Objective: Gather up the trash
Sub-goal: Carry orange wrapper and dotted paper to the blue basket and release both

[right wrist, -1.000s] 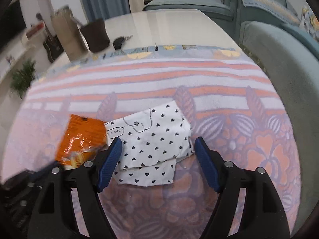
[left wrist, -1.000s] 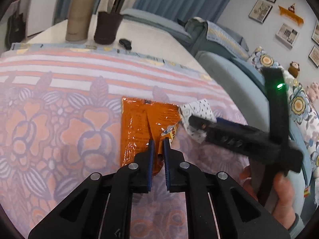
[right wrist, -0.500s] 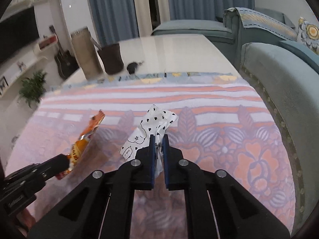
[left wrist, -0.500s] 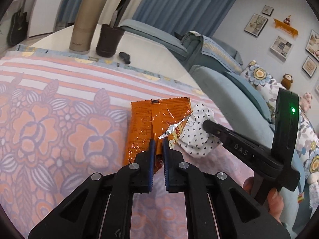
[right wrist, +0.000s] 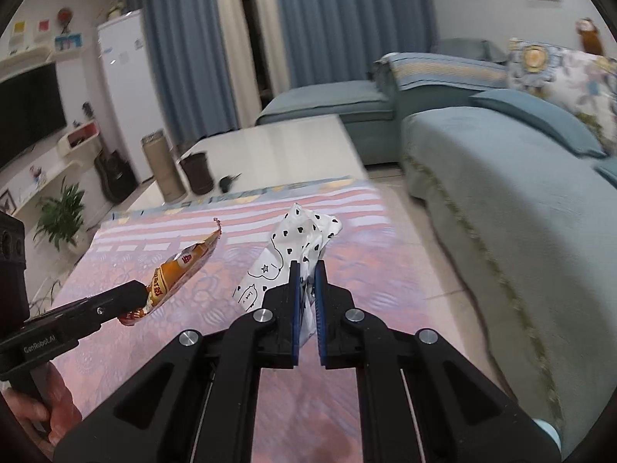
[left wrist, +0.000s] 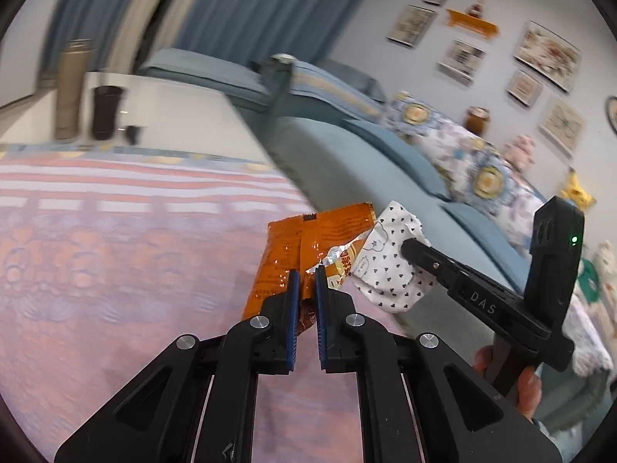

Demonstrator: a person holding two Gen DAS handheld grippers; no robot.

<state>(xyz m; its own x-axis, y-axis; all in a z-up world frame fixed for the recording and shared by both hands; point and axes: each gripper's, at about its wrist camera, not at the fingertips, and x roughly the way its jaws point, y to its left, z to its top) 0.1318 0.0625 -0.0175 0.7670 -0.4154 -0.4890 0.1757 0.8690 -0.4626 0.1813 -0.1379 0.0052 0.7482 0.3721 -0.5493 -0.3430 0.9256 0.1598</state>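
Note:
My left gripper (left wrist: 304,274) is shut on an orange snack wrapper (left wrist: 304,243) and holds it up above the floral tablecloth (left wrist: 115,250). My right gripper (right wrist: 306,270) is shut on a white wrapper with black hearts (right wrist: 293,247), also lifted off the cloth. In the left wrist view the right gripper (left wrist: 408,249) shows at the right with the white wrapper (left wrist: 385,270) beside the orange one. In the right wrist view the left gripper (right wrist: 135,289) shows at the left with the orange wrapper (right wrist: 181,266).
A tan flask (left wrist: 71,88), a dark cup (left wrist: 104,112) and a small dark object (left wrist: 133,133) stand on the white table's far end (right wrist: 277,146). A blue sofa (right wrist: 501,193) runs along the right side. A plant (right wrist: 61,216) stands at the left.
Both grippers have lifted their wrappers off the tablecloth and swung toward the right, toward the sofa side. The right gripper closed on the white wrapper about a second ago.

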